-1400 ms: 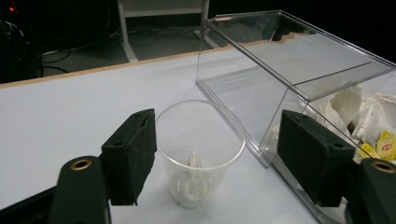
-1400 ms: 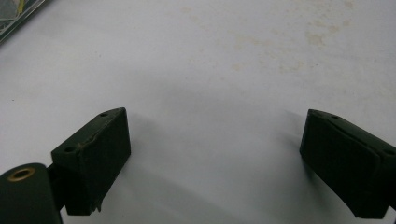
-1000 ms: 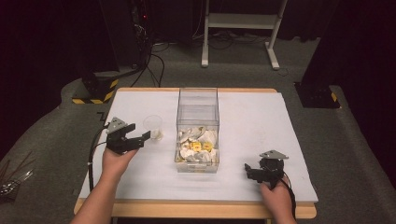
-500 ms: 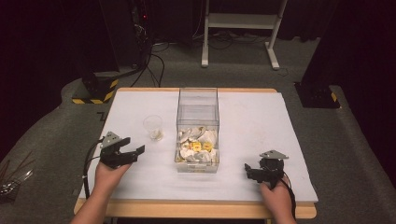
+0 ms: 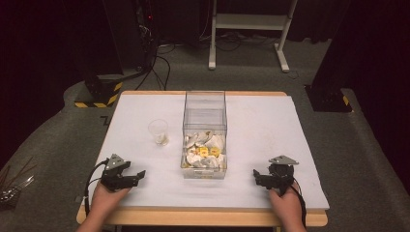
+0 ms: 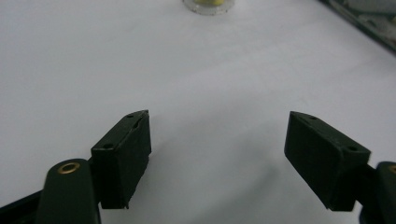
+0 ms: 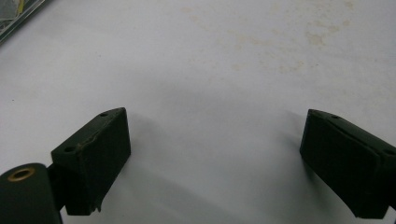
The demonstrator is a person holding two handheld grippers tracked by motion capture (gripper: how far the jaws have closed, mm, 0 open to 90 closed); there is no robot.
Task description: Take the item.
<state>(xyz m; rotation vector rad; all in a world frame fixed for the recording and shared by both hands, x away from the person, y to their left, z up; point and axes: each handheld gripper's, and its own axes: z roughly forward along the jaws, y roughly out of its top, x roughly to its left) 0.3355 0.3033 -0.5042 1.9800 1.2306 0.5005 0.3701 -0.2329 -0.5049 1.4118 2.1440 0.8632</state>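
A clear plastic box [image 5: 204,133] stands at the table's middle, its bottom holding several white and yellow pieces. To its left stands a small clear cup [image 5: 158,132] with something yellowish in the bottom; its base [image 6: 208,4] peeks in at the top of the left gripper view. My left gripper [image 5: 136,176] rests low near the front left of the white table [image 5: 261,125], open and empty [image 6: 219,154]. My right gripper [image 5: 257,177] sits near the front right, also open with nothing between its fingers [image 7: 215,161].
A corner of the clear box [image 6: 369,21] edges the left gripper view, and also the right gripper view [image 7: 14,16]. Faint brownish stains [image 7: 299,42] mark the white cover. Beyond the table are a dark cabinet with cables [image 5: 140,43] and a white stand [image 5: 246,34].
My left gripper has drawn back from beside the cup toward the front left edge of the table, leaving the cup standing alone. The right gripper has stayed put.
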